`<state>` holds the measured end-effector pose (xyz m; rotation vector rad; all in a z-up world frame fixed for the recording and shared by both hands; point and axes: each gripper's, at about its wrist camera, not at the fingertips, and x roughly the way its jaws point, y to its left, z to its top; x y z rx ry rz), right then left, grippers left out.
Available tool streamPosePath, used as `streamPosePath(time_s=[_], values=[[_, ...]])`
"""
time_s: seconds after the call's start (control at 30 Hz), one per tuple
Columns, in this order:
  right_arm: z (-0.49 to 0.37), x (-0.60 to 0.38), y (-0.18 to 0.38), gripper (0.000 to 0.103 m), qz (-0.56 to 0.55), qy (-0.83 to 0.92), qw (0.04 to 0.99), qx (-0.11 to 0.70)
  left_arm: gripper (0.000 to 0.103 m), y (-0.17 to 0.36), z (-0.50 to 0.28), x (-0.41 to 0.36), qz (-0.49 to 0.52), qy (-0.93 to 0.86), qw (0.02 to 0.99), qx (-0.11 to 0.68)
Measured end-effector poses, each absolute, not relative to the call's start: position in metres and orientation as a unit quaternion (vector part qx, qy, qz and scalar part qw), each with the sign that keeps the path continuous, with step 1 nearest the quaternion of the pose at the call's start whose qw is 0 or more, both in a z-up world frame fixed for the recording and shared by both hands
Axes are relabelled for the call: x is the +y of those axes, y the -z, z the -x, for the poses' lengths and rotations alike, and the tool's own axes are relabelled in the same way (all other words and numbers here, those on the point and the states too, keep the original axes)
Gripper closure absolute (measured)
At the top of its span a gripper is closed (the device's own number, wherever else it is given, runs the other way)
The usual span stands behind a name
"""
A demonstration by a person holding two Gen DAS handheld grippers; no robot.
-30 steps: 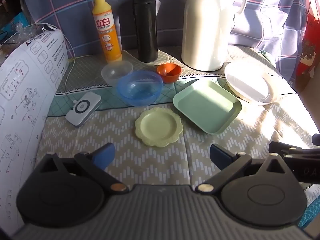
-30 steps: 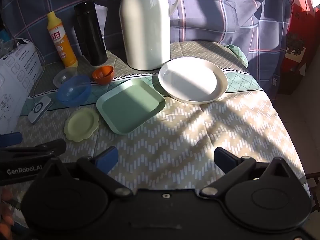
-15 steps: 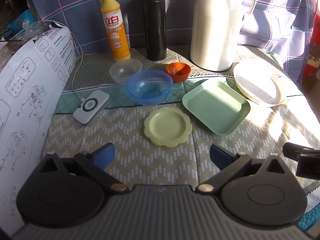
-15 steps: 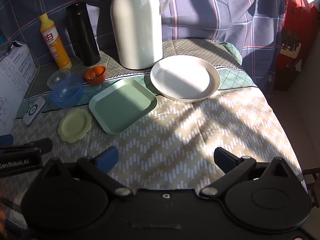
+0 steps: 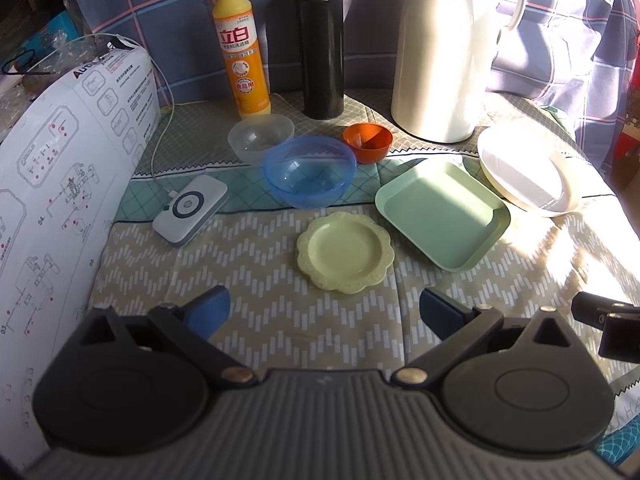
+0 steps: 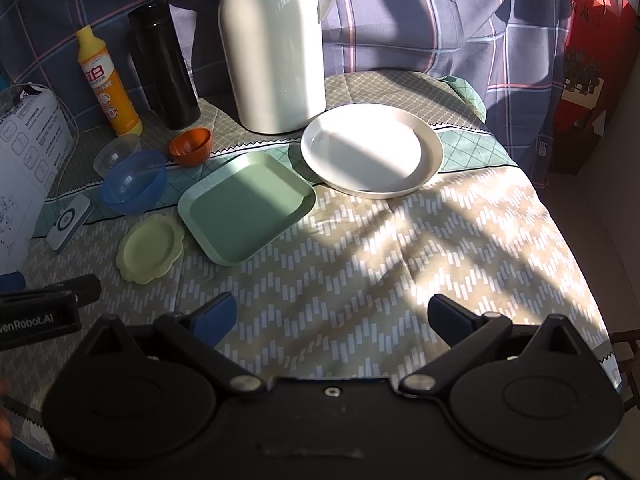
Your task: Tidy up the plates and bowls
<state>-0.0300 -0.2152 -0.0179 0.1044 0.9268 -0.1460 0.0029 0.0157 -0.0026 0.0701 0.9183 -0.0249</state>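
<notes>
The round white plastic plate [image 6: 372,150], square green tray [image 6: 248,204], blue translucent bowl [image 5: 309,170] and scalloped yellow saucer [image 5: 345,253] lie ahead of both grippers' fingers, apart and empty; patterned cloth before the right gripper [image 6: 332,316] is free

A patterned cloth [image 5: 248,264] covers the surface. On it: a yellow plate [image 5: 345,257] at centre, a green tray [image 5: 442,214] at two o'clock, a white plate [image 5: 528,176] beyond, a blue bowl [image 5: 309,171], a clear bowl [image 5: 261,136] and an orange bowl [image 5: 367,142] at twelve, a charger pad [image 5: 190,209] at ten.
</notes>
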Motion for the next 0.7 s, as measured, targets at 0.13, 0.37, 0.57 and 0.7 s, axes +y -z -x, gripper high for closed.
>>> streamPosePath(time_s=[0.13, 0.37, 0.57, 0.7], values=[[0.0294, -0.2163, 0.0195, 0.000, -0.054, 0.071, 0.890, 0.448, 0.000, 0.0031, -0.0037, 0.0174, -0.031, 0.008, 0.896, 0.444], [0.0289, -0.2183, 0.0226, 0.000, -0.063, 0.067, 0.887, 0.453, 0.000, 0.0046, -0.0047, 0.0167, -0.032, 0.008, 0.894, 0.447], [0.0285, -0.2205, 0.0236, 0.000, -0.068, 0.070, 0.886, 0.454, 0.000, 0.0058, -0.0053, 0.0148, -0.033, 0.010, 0.893, 0.450], [0.0283, -0.2215, 0.0247, 0.000, -0.070, 0.071, 0.885, 0.455, 0.000, 0.0072, -0.0050, 0.0141, -0.033, 0.009, 0.892, 0.450]])
